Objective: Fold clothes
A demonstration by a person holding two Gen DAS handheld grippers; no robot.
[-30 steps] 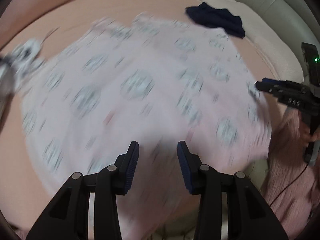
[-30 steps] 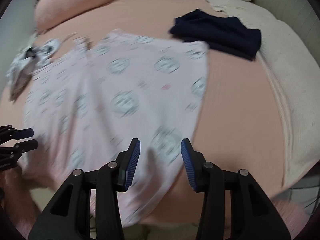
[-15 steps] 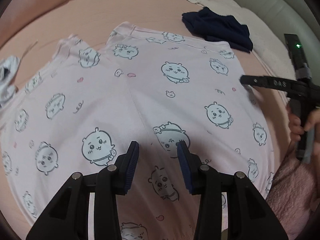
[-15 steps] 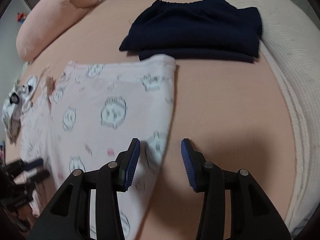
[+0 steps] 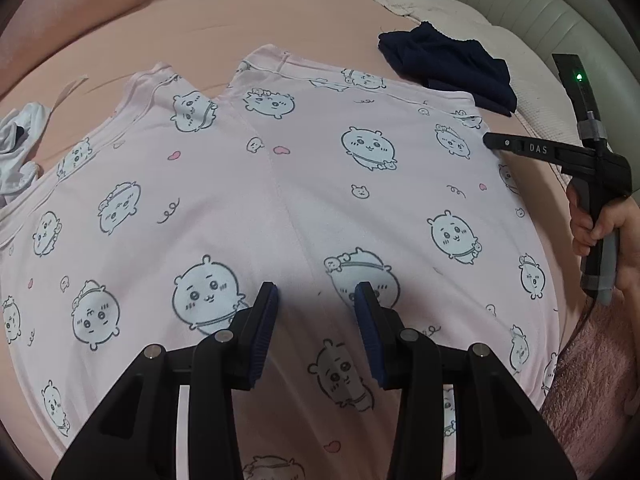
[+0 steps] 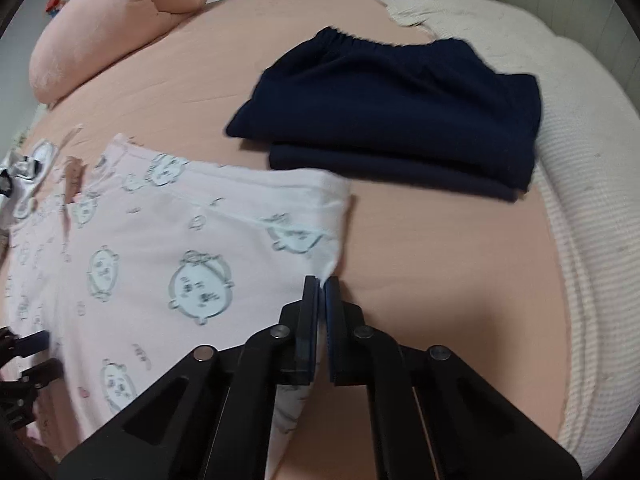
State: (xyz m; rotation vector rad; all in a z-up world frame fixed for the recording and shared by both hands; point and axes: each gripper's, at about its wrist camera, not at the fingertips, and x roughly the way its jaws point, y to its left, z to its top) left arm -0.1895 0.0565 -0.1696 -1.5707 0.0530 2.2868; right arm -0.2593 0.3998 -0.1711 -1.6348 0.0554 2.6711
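Observation:
Pink pyjama pants (image 5: 304,184) printed with cartoon animals lie spread flat on the peach bed sheet (image 5: 248,12). My left gripper (image 5: 316,308) hovers open over the middle of the pants, nothing between its blue pads. In the right wrist view the pants (image 6: 168,248) reach in from the left. My right gripper (image 6: 322,282) is shut on their right edge just below the corner, with a thin fold of pink cloth between the pads. Seen from the left wrist, the right gripper (image 5: 496,142) touches that same edge, held by a hand (image 5: 600,224).
Folded navy shorts (image 6: 392,120) lie just beyond the pants' far right corner. A white patterned garment (image 5: 16,148) sits at the left edge. A pink pillow (image 6: 112,28) lies at the back left, and a beige blanket (image 6: 580,200) runs along the right.
The pants have gone from moving and blurred to lying flat. My right gripper moved to their right edge and shut on it. The left gripper stayed open.

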